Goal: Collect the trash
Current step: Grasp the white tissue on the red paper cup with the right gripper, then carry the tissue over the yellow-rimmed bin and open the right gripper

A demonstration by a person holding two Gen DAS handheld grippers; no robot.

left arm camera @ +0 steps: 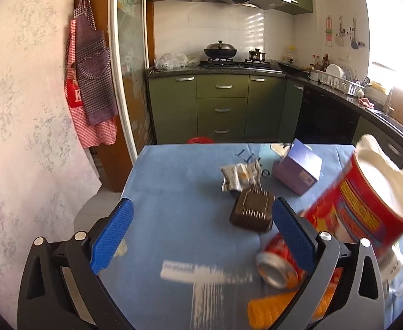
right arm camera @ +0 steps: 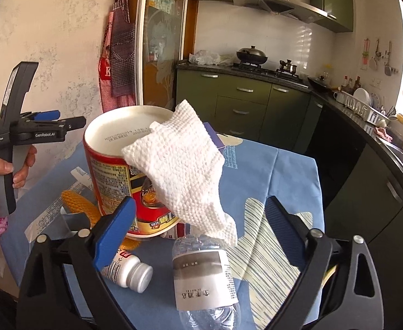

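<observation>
Trash lies on a blue tablecloth (left arm camera: 174, 192). In the left wrist view my left gripper (left arm camera: 201, 236) is open and empty above the cloth; ahead of it are a dark brown ribbed plastic tray (left arm camera: 252, 213), a crumpled silver wrapper (left arm camera: 240, 177), a purple box (left arm camera: 297, 169), a crushed orange can (left arm camera: 277, 265) and an upturned red noodle cup (left arm camera: 366, 200). In the right wrist view my right gripper (right arm camera: 201, 236) is open; a white paper napkin (right arm camera: 185, 170) lies on the red cup (right arm camera: 116, 165), between the fingers. A clear plastic bottle (right arm camera: 204, 275) and a small white pill bottle (right arm camera: 127, 271) lie just below.
An orange mesh sleeve (right arm camera: 75, 203) and paper strips (left arm camera: 204, 273) lie on the cloth. The left gripper (right arm camera: 22, 132) shows at the left of the right wrist view, in a hand. Green kitchen cabinets (left arm camera: 223, 107) and a red bin (left arm camera: 200, 140) stand beyond the table.
</observation>
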